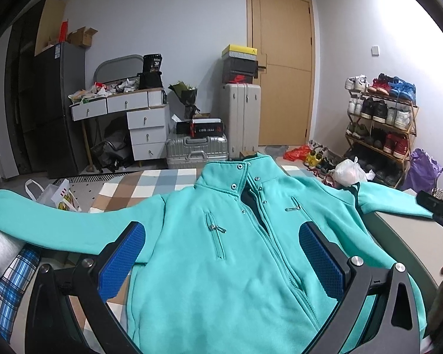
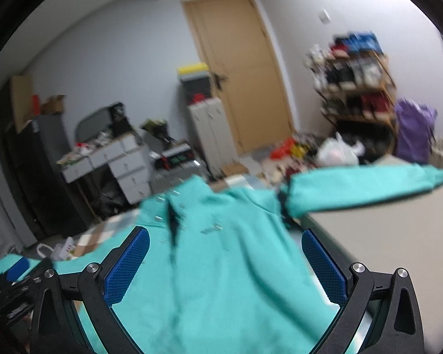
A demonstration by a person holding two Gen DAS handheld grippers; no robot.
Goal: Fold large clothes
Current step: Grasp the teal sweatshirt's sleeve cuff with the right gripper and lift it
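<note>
Teal jacket [image 1: 215, 253] lies front-up on the surface [image 1: 410, 230], collar toward the door [image 1: 283, 67], sleeves spread to both sides. Left hand-held gripper [image 1: 221, 259] over the chest, fingers apart, empty. Right hand-held gripper [image 2: 224, 265] likewise apart, empty; its view is blurred.

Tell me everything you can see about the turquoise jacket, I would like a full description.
The jacket looks like soft fleece, turquoise, with a dark lining at the neck. It has a stand-up collar with metal snaps, a front zipper partly open at the top, and two zipped chest pockets. It lies front side up, spread fairly flat, with both sleeves stretched out sideways. One sleeve rests on a grey surface. Both grippers are open above it; neither is holding it.
</note>
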